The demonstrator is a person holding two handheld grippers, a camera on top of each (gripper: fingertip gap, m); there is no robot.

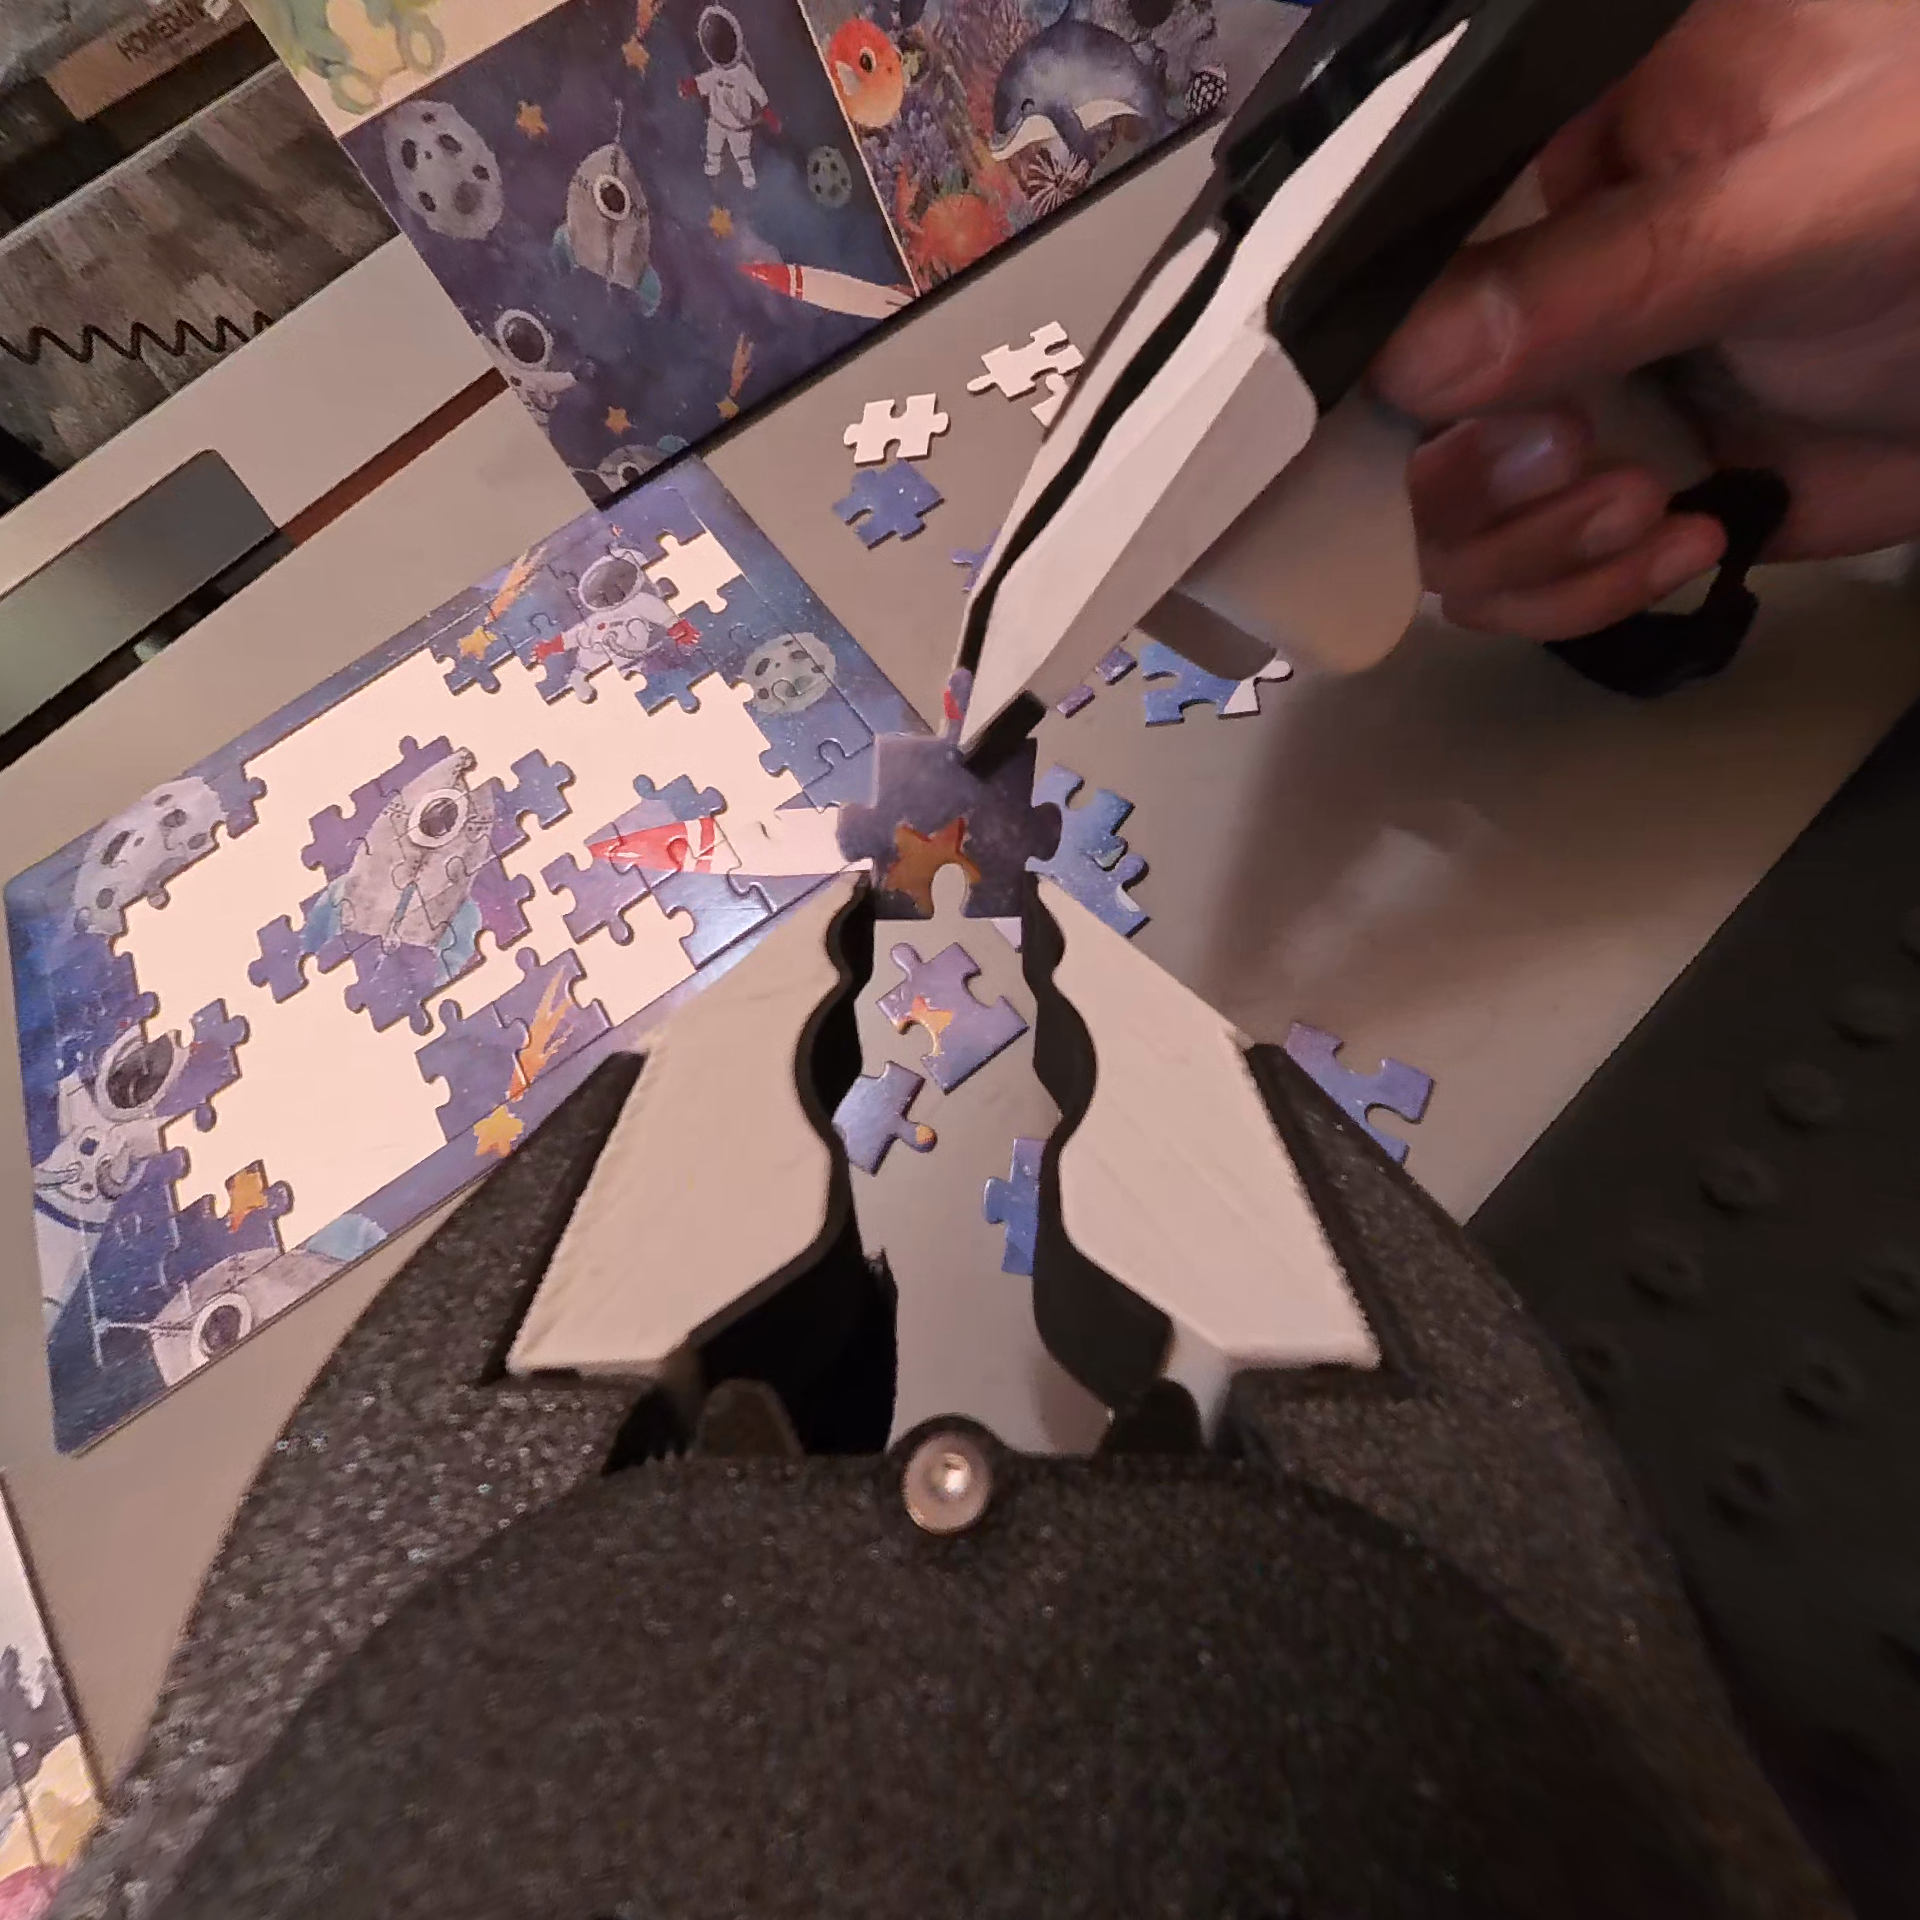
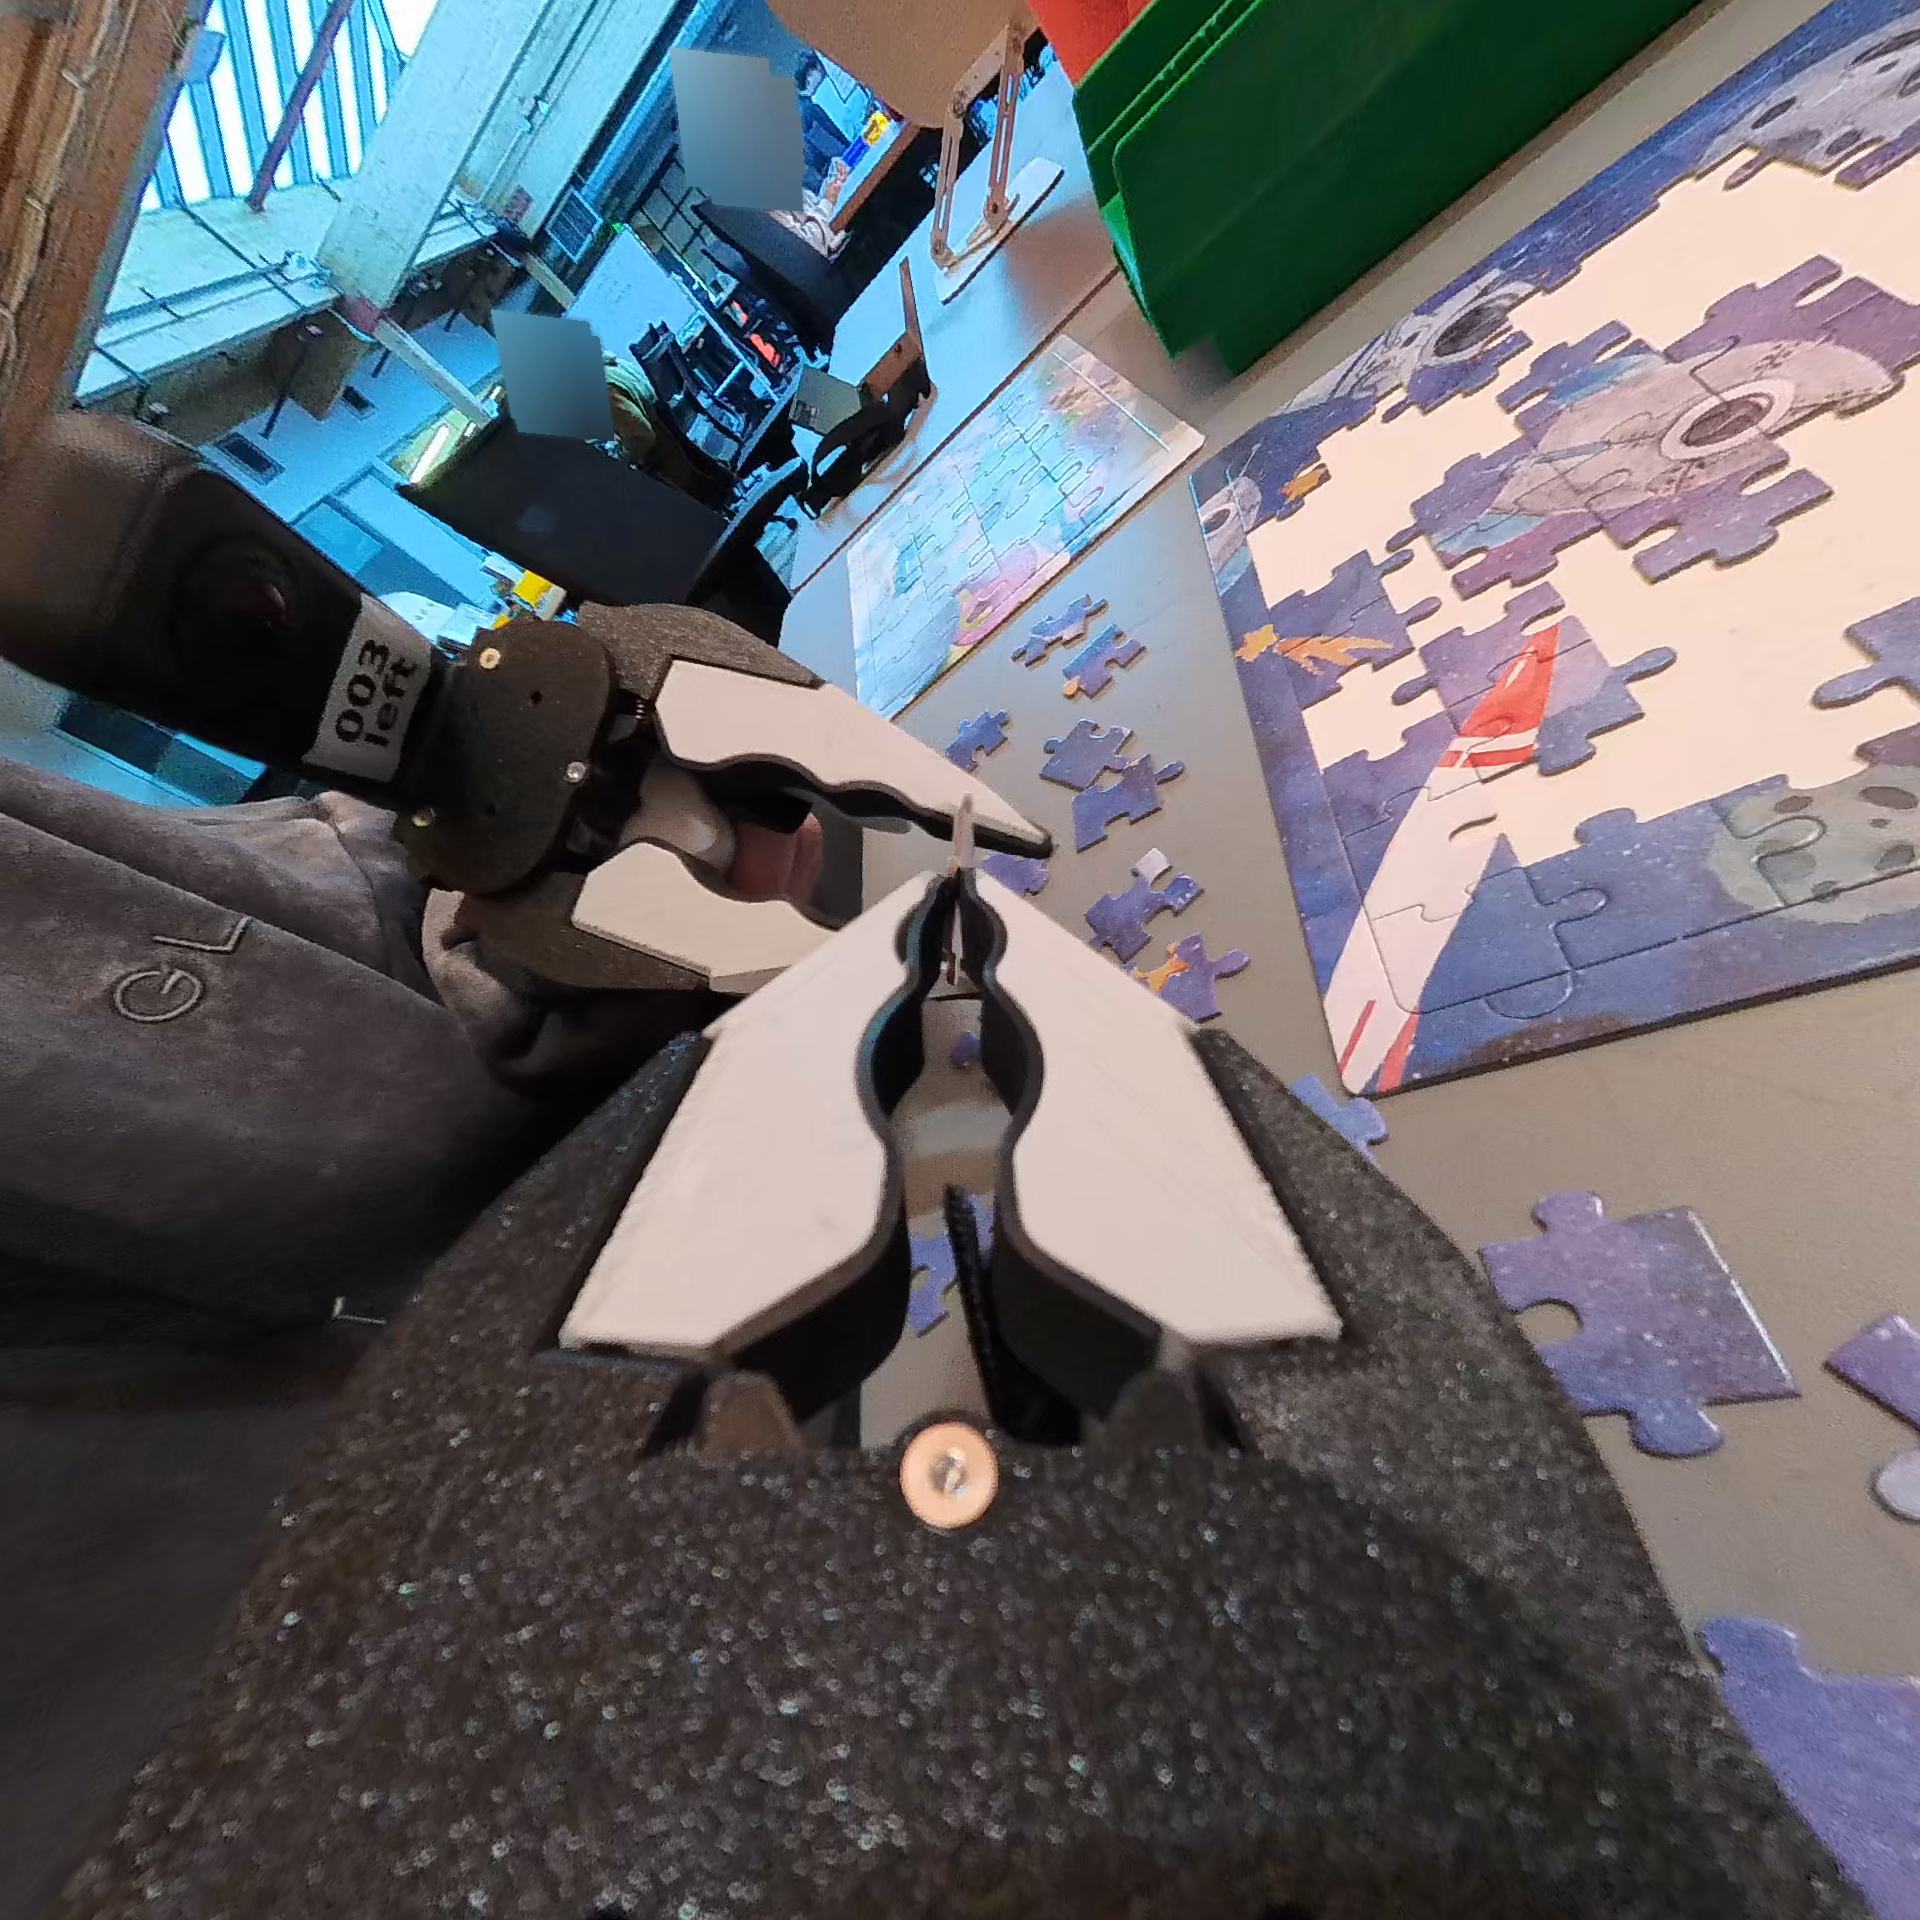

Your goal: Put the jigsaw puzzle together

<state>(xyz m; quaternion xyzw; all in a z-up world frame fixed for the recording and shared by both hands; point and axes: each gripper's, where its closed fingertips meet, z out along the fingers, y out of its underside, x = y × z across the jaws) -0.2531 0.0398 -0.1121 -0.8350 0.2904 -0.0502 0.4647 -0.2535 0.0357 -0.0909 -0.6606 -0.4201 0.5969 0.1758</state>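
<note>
Puzzle piece (image 1: 940, 836) with the orange star is pinched between the left gripper (image 1: 945, 894) tips and clamped edge-on by the right gripper (image 2: 956, 904). Both hold it above the table (image 1: 1403, 935), just right of the puzzle board (image 1: 62, 1299); its gaps lie leftward.

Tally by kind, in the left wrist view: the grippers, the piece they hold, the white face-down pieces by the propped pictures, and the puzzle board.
Grippers: 2, left gripper and right gripper
Held puzzle piece: 1
White face-down pieces: 2
Puzzle board: 1
Total: 6

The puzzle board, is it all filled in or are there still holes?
Still holes. The puzzle board shows big bare white patches between the joined pieces, and loose pieces lie on the table beside it.
</note>
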